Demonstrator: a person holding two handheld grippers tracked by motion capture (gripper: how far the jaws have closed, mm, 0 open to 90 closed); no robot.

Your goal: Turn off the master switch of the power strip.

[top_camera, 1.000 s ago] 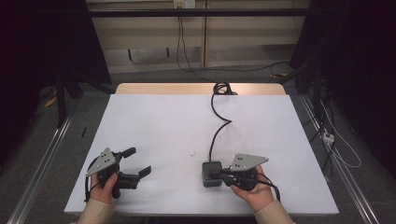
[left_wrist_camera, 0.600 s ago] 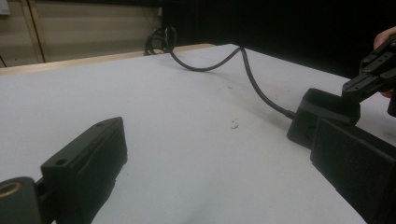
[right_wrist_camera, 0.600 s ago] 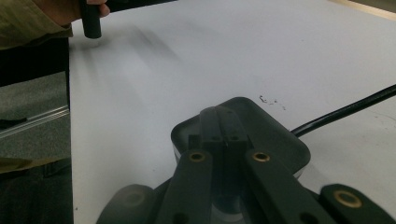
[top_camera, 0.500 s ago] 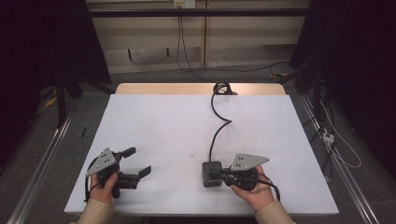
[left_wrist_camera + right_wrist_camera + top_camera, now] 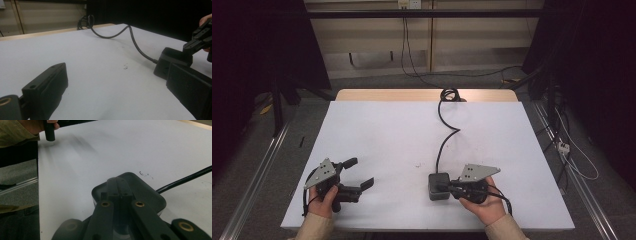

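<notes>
Right gripper (image 5: 447, 189) rests at the near right of the white counter (image 5: 382, 130), jaws pressed together over the top of a black power adapter (image 5: 438, 186); whether they pinch it cannot be told. The adapter lies flat on the counter, just left of the right hand (image 5: 482, 202). Its black cable (image 5: 443, 137) winds away to a coil at the far edge. Left gripper (image 5: 362, 173) sits at the near left, jaws spread, well apart from the adapter.

No readable text, labels, brands or numbers anywhere; small dark marks on the table (image 5: 377, 130) weren't legible.
</notes>
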